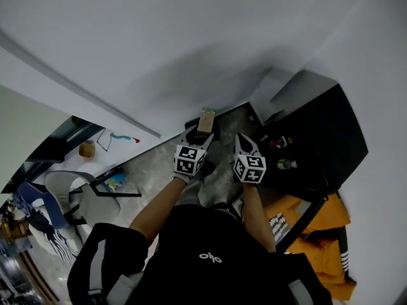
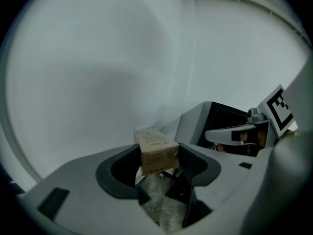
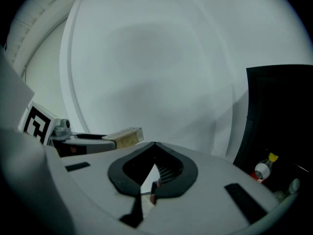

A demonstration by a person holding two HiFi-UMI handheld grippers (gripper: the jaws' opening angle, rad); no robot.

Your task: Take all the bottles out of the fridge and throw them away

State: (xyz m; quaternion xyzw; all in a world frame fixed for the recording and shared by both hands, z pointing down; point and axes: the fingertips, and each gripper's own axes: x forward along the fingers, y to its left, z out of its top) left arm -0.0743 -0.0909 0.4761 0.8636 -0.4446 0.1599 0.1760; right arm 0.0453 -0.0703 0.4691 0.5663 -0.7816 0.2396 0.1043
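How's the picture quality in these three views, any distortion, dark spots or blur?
Head view: warped wide-angle, dim, fridge nearly black inside. Left gripper view: fisheye, dark corners, carton fairly sharp, its print unreadable. Right gripper view: same dark corners, bottle small and soft.

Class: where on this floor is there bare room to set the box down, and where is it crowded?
Bare: the grey floor between the white wall's foot and the left gripper holding the box. Crowded: chairs and clutter at the left; black fridge and orange cloth at the right.
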